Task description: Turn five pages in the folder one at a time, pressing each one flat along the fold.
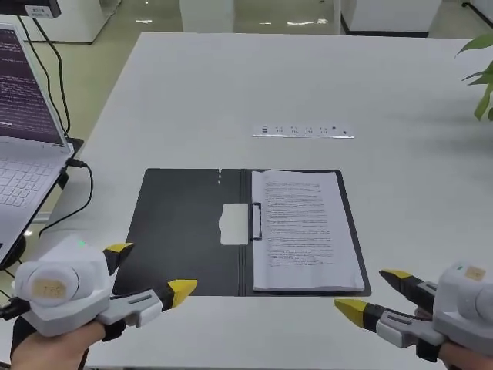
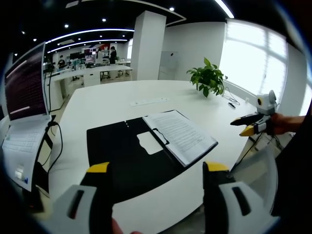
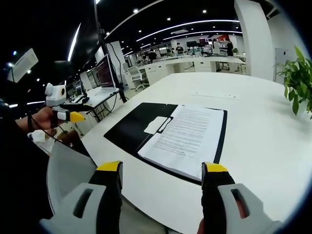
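Observation:
A black folder (image 1: 185, 231) lies open on the white table, with a stack of printed pages (image 1: 302, 230) clipped on its right half and a white card (image 1: 233, 223) by the spine. My left gripper (image 1: 150, 270) hovers open at the folder's near left corner, above the table edge. My right gripper (image 1: 373, 293) stands open just off the folder's near right corner. In the left gripper view the folder (image 2: 122, 151) and pages (image 2: 180, 134) lie ahead beyond the open left gripper (image 2: 156, 170). The right gripper view has the pages (image 3: 187, 136) ahead of the open right gripper (image 3: 161, 170).
An open laptop (image 1: 19, 131) with cables (image 1: 77, 185) sits at the table's left. A white power strip (image 1: 304, 132) lies beyond the folder. A potted plant (image 1: 484, 77) stands at the far right. The table's near edge runs right under both grippers.

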Action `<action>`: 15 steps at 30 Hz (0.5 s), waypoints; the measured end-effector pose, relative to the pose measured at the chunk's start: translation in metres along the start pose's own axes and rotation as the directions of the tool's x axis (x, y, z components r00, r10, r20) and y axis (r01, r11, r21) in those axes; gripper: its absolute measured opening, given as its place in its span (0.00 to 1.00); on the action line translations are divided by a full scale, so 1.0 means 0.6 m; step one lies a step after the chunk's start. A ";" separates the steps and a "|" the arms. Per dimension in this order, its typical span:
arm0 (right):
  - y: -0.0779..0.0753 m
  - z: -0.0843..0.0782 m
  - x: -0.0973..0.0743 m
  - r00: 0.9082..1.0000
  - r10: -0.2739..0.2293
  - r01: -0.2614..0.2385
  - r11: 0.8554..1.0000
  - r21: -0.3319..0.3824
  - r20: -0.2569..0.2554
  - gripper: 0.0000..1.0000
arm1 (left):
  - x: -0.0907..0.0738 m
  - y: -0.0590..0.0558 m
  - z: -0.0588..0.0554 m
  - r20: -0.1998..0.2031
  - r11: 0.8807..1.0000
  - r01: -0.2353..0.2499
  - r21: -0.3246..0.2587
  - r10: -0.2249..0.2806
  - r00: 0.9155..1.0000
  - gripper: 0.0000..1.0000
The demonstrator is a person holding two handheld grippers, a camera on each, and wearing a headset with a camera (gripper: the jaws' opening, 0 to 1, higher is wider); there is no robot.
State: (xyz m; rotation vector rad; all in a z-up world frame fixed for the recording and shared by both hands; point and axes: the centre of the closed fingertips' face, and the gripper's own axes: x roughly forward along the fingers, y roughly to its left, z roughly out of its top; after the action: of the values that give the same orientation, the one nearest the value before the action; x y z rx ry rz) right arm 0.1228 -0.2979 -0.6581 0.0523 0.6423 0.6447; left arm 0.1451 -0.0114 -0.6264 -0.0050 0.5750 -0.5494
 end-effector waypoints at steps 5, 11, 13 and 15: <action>0.002 -0.005 0.000 1.000 0.004 -0.004 1.000 -0.002 -0.014 0.64 | -0.001 0.000 -0.003 -0.005 1.000 0.000 0.005 0.000 1.000 0.75; 0.001 -0.007 -0.003 1.000 0.007 -0.007 1.000 0.010 -0.014 0.64 | -0.002 0.000 -0.005 -0.009 1.000 -0.001 0.007 0.001 1.000 0.75; 0.000 -0.010 -0.004 1.000 0.003 -0.003 1.000 0.009 -0.022 0.65 | -0.002 -0.001 -0.005 -0.008 1.000 0.000 0.006 0.000 1.000 0.75; -0.001 -0.011 -0.005 1.000 0.001 -0.001 1.000 0.011 -0.023 0.65 | -0.002 0.000 -0.006 -0.008 1.000 0.000 0.005 0.000 1.000 0.75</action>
State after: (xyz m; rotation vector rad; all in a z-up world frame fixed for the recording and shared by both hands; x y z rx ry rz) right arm 0.1175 -0.3011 -0.6619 0.0558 0.6678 0.6435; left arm 0.1423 -0.0106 -0.6290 0.0020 0.5814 -0.5516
